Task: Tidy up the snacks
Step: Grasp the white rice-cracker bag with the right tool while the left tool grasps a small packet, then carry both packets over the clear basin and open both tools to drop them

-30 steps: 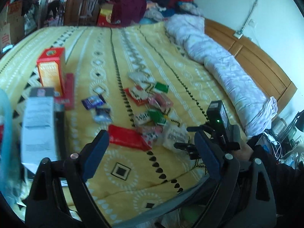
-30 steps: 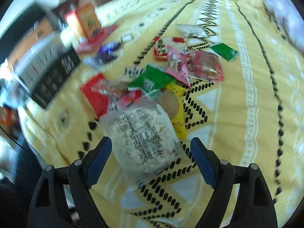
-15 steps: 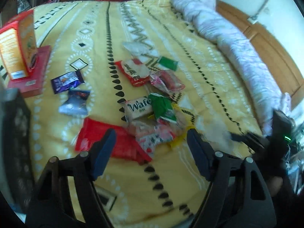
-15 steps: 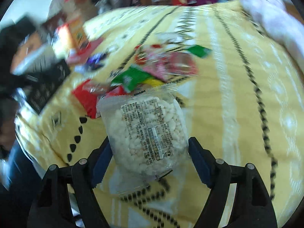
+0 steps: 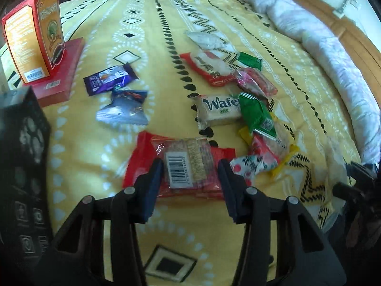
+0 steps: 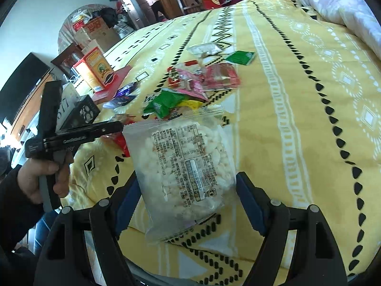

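Two sets of fingers: left (image 5: 190,174) closing around barcoded packet (image 5: 184,164), right (image 6: 188,190) pinching rice-puff bag (image 6: 183,162).

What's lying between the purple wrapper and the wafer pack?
Only bare yellow bedspread, seen in the left wrist view, separates the purple wrapper from the wafer pack.

Yellow bedspread (image 5: 147,19), black-and-white diamonds

Left tongs (image 5: 190,174) angled down, jaws just been closing around packet; right tongs (image 6: 188,190) clamping bag.
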### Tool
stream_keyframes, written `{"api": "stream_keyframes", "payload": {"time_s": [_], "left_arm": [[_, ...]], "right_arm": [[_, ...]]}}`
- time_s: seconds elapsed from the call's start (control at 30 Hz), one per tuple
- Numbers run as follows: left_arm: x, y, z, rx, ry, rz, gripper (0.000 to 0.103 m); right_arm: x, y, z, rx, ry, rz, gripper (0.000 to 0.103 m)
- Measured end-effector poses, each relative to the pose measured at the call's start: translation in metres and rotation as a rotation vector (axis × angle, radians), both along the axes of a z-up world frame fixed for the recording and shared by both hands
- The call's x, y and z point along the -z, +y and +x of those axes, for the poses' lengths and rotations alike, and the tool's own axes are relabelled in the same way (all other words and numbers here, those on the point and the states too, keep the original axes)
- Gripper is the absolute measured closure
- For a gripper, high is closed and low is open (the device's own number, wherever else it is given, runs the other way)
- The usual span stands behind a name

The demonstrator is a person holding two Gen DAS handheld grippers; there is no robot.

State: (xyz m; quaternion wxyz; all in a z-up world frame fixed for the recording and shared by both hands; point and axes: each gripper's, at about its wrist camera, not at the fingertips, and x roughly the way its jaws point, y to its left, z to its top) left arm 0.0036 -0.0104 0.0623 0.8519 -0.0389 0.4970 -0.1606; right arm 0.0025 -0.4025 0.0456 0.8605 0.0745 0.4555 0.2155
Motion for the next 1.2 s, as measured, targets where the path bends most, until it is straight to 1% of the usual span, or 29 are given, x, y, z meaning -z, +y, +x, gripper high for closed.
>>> {"api": "stream_keyframes", "payload": {"time_s": [0.1, 0.2, 0.3, 0.37, 0.4, 0.43, 0.47, 0.53, 0.57, 0.6, 0.63, 0.67, 0.7, 0.73, 0.83, 0.93, 1.07, 1.2], "left_arm": [[-0.002, 0.002, -0.003, 0.004, -0.019, 0.000, 0.053], [0.007, 0.000, 0.003, -0.009, 0.000, 0.005, 0.052], [0.009, -0.005, 0.002, -0.013, -0.018, 0.032, 0.047], [0.010, -0.009, -0.001, -0.021, -0.045, 0.073, 0.037], [0.012, -0.013, -0.002, -0.030, -0.064, 0.111, 0.033], [0.014, -0.015, -0.003, -0.039, -0.082, 0.144, 0.026], [0.016, -0.019, -0.006, -0.040, -0.106, 0.176, 0.024], [0.021, -0.020, -0.008, -0.033, -0.121, 0.187, 0.024], [0.023, -0.019, -0.008, -0.034, -0.122, 0.180, 0.026], [0.022, -0.016, -0.009, -0.045, -0.136, 0.173, 0.031], [0.021, -0.013, -0.009, -0.061, -0.145, 0.169, 0.045], [0.019, -0.010, -0.009, -0.073, -0.149, 0.169, 0.054], [0.016, -0.007, -0.007, -0.084, -0.150, 0.168, 0.072], [0.014, -0.004, -0.006, -0.086, -0.151, 0.165, 0.075], [0.007, 0.002, -0.005, -0.078, -0.156, 0.133, 0.082], [-0.010, 0.006, -0.010, -0.087, -0.193, 0.103, 0.084], [-0.046, 0.011, -0.017, -0.096, -0.276, 0.067, 0.084], [-0.094, 0.028, -0.027, -0.138, -0.374, 0.051, 0.084]], "right_arm": [[0.003, 0.004, 0.002, -0.004, 0.004, 0.019, 0.021], [0.003, 0.006, 0.001, -0.006, 0.004, 0.026, 0.021], [0.004, 0.006, 0.001, -0.007, 0.015, 0.022, 0.021], [0.004, 0.005, 0.001, -0.004, 0.015, 0.023, 0.020], [0.004, 0.005, 0.002, -0.004, 0.017, 0.021, 0.020], [0.005, 0.006, 0.003, -0.003, 0.021, 0.020, 0.020], [0.005, 0.007, 0.003, -0.002, 0.022, 0.020, 0.020], [0.004, 0.011, 0.003, -0.007, 0.021, 0.020, 0.020], [0.004, 0.012, 0.003, -0.010, 0.021, 0.020, 0.020], [0.004, 0.014, 0.003, -0.012, 0.021, 0.019, 0.020], [0.004, 0.015, 0.003, -0.014, 0.022, 0.018, 0.020], [0.005, 0.017, 0.003, -0.016, 0.023, 0.017, 0.020], [0.005, 0.017, 0.003, -0.017, 0.023, 0.016, 0.020], [0.006, 0.018, 0.003, -0.017, 0.022, 0.016, 0.020], [0.005, 0.018, 0.003, -0.015, 0.021, 0.019, 0.020], [0.000, 0.020, 0.002, -0.008, 0.006, 0.025, 0.020], [-0.018, 0.021, 0.005, 0.002, -0.039, 0.021, 0.021], [-0.044, 0.026, 0.010, 0.002, -0.092, 0.014, 0.021]]}}
